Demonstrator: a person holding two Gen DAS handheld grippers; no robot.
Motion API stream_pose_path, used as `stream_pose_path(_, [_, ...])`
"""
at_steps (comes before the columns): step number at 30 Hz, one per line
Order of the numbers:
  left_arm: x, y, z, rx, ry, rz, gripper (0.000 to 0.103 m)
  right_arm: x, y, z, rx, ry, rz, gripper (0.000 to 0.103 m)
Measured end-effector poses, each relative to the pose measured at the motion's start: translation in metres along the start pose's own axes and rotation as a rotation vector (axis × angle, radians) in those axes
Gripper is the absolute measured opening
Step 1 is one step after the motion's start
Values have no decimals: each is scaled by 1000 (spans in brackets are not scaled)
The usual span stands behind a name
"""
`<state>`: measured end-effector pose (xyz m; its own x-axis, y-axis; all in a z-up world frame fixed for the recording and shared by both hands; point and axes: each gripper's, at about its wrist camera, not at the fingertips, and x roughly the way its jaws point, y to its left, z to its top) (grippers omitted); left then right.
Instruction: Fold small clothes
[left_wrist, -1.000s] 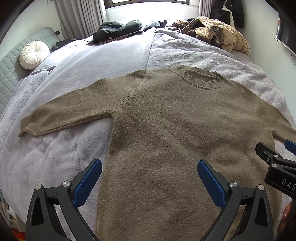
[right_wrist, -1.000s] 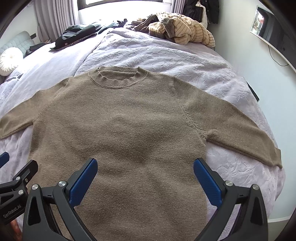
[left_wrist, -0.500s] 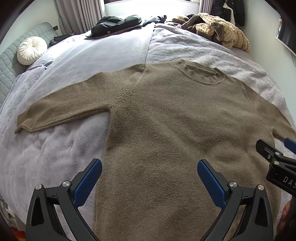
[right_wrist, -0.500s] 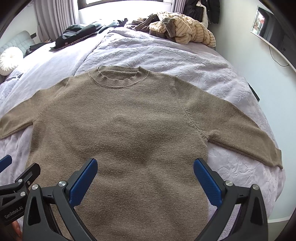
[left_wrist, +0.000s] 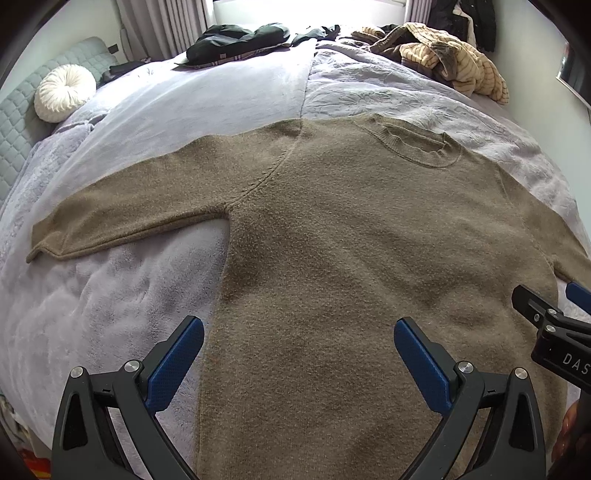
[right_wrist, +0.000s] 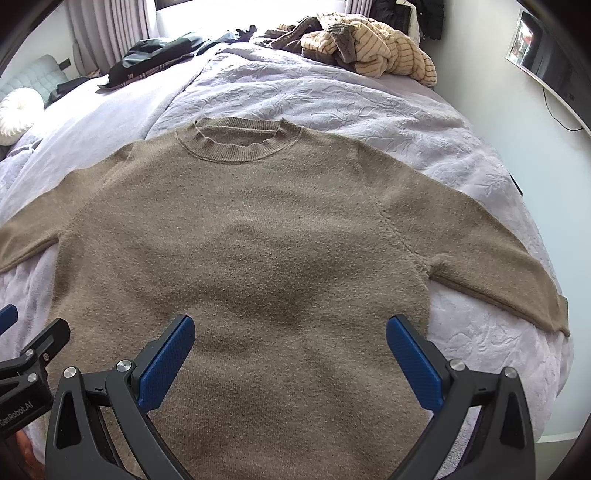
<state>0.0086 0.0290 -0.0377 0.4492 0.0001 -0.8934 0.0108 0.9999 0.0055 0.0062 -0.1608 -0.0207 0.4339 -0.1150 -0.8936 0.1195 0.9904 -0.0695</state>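
A brown knit sweater (left_wrist: 351, 236) lies flat, face up on the bed, collar far, both sleeves spread out; it also shows in the right wrist view (right_wrist: 258, 236). My left gripper (left_wrist: 299, 350) is open and empty, hovering over the sweater's lower left part near its side edge. My right gripper (right_wrist: 290, 347) is open and empty over the lower right part. The left sleeve cuff (left_wrist: 44, 247) and the right sleeve cuff (right_wrist: 554, 314) lie flat on the cover. The sweater's hem is hidden below both views.
The bed has a lilac cover (left_wrist: 110, 295). A heap of striped beige clothes (right_wrist: 376, 48) and dark clothes (left_wrist: 236, 37) lie at the far end. A round white cushion (left_wrist: 62, 92) sits far left. A wall with a screen (right_wrist: 546, 62) is on the right.
Both grippers have drifted slightly forward over the sweater; the left view shifted a little. Jaws stay open and the sweater has not moved.
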Motion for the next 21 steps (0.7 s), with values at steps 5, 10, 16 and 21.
stream_pose_path(5, [4, 0, 0, 19, 7, 12, 103, 5, 2, 2, -2, 10, 3, 103])
stream_pose_path(10, [9, 2, 2, 2, 17, 2, 103, 8, 5, 2, -3, 19, 6, 103])
stream_pose_path(16, [16, 6, 3, 5, 25, -17, 103, 14, 7, 4, -8, 30, 9, 103])
stream_pose_path(21, [20, 13, 8, -2, 14, -49, 103, 20, 11, 5, -10, 27, 40, 103])
